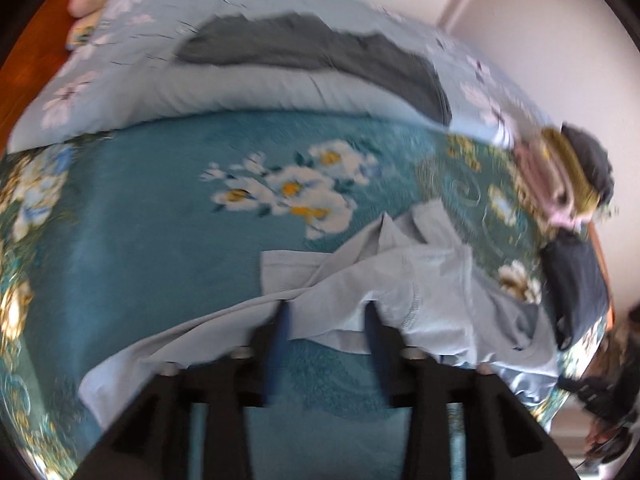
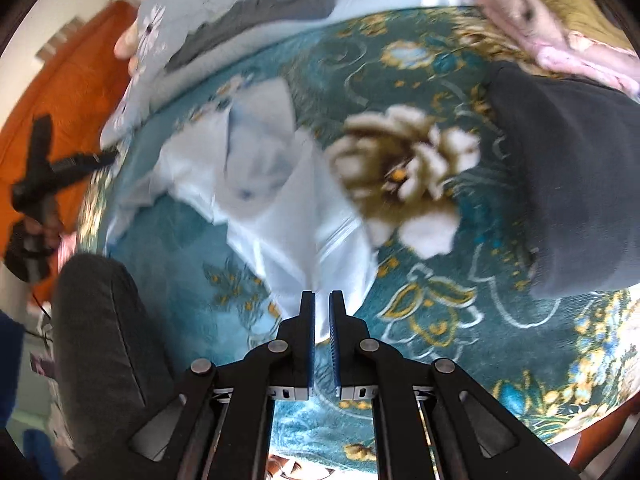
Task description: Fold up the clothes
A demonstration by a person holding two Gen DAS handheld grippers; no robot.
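- Open teal bedspread (image 1: 160, 208) lies left of the pale garment (image 1: 400, 280).
- Folded dark clothes (image 2: 568, 184) and a pink-yellow stack (image 1: 556, 176) crowd the right edge.
- Quilt (image 1: 240, 92) blocks the far side.

No text, label, brand, number or sign can be read in either view. Both pictures are blurred, and the cloth surfaces show only flower patterns, with no letters on them.

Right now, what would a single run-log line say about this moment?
task: fold clothes | left gripper: open, at edge of pale blue garment | right gripper: shut on garment corner | surface: teal floral blanket
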